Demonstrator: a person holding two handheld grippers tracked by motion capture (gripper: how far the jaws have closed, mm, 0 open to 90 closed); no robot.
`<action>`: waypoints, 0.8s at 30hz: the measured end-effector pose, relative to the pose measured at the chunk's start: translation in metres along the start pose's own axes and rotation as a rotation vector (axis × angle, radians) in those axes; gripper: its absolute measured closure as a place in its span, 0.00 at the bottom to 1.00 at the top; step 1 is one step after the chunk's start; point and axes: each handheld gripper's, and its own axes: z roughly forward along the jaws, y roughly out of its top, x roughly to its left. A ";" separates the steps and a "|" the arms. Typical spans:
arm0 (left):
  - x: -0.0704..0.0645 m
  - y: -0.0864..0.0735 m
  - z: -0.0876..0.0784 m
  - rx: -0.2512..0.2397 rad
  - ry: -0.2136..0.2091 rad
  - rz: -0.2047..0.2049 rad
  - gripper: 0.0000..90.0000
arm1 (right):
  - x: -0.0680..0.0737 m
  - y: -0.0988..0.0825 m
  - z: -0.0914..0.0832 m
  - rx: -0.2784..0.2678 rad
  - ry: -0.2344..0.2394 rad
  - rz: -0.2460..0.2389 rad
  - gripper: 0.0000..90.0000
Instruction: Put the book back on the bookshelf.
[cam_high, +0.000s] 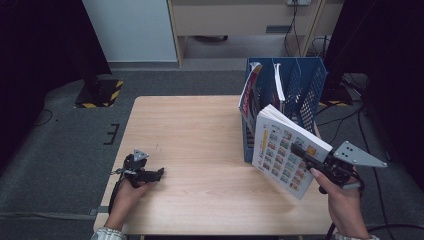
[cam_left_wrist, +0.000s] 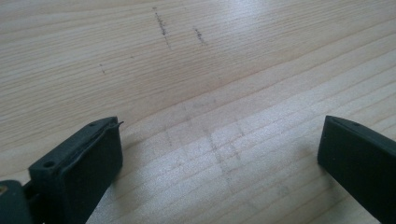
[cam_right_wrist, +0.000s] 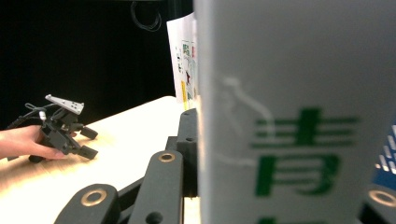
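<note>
Between right tongs (cam_high: 300, 151): book (cam_high: 280, 150).

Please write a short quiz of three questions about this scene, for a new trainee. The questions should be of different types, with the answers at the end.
1. True or false: the left gripper holds a book.
2. Where does the book in the right gripper sit in relation to the blue file rack?
A. inside a slot
B. lifted off the table, in front of the rack
C. flat on the table
3. Fill in: in the left gripper view, the left gripper's jaws stand ____ over bare wood.

Key:
1. False; it rests by the table's near left edge with nothing between its jaws.
2. B
3. open
</note>
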 end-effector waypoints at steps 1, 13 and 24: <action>0.000 0.000 0.000 -0.001 0.000 -0.002 0.00 | 0.000 0.001 -0.002 -0.002 -0.003 0.005 0.82; 0.000 0.000 0.000 0.000 0.000 0.000 0.00 | -0.005 0.026 -0.023 -0.032 -0.021 0.001 0.82; 0.000 0.000 0.000 0.000 0.000 0.000 0.00 | -0.013 0.042 -0.030 -0.059 -0.041 0.007 0.82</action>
